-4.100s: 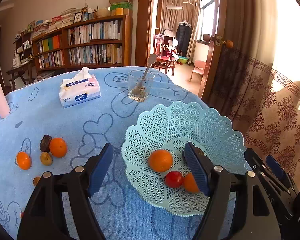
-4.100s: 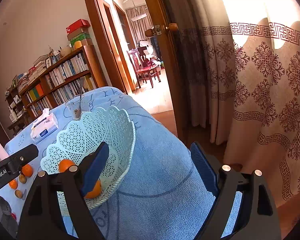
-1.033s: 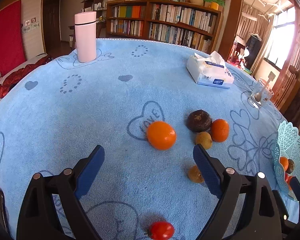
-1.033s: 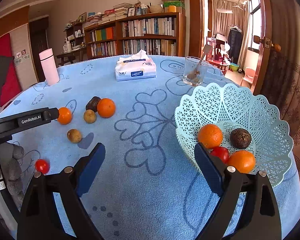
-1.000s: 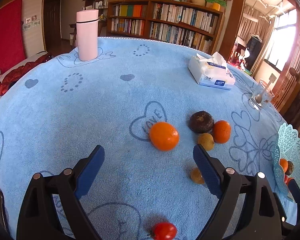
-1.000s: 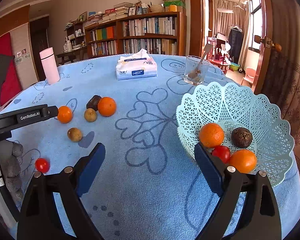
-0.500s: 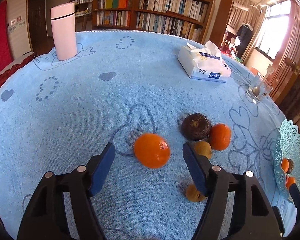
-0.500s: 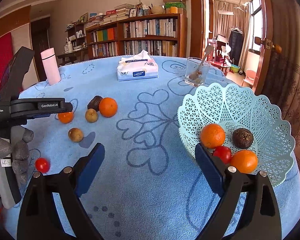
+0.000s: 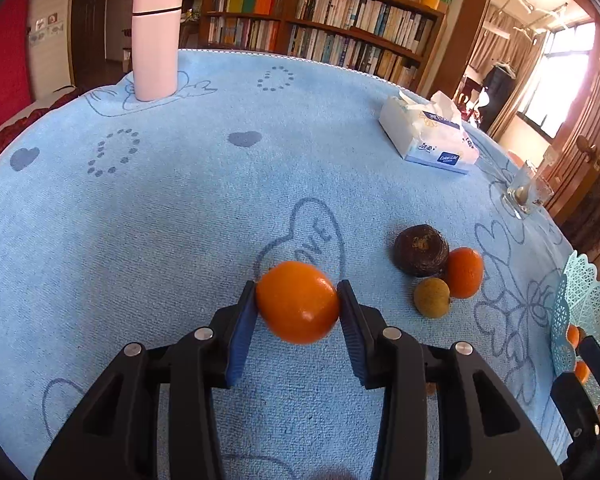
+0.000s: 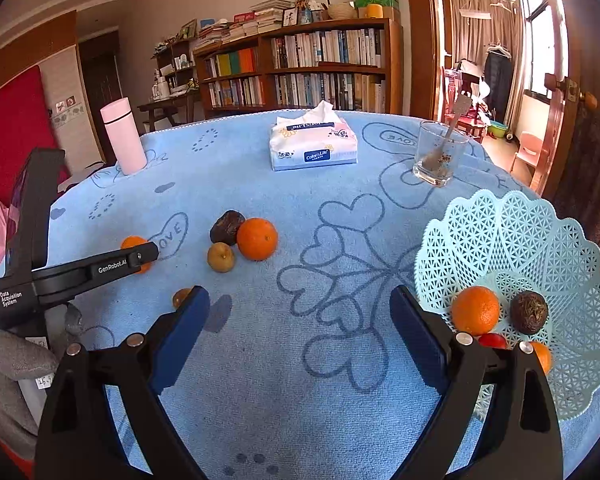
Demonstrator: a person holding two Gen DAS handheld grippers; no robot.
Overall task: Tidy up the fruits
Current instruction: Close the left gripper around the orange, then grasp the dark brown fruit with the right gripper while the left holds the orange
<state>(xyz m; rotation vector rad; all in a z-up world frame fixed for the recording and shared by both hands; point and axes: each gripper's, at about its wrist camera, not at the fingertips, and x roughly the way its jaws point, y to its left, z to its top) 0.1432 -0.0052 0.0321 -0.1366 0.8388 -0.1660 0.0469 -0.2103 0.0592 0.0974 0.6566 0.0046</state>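
One round orange tangerine, clamped between the blue pads of my left tool, just above the blue towel-covered surface. My right tool: spread wide, empty, beside the pale-blue lattice plastic basket.

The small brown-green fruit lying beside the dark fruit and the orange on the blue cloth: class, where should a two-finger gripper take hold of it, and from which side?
Grip the small brown-green fruit across its round middle, coming from above and from the near side. The dark fruit and the orange crowd its far side and right, so probably set the fingers on its free left and near-right flanks.
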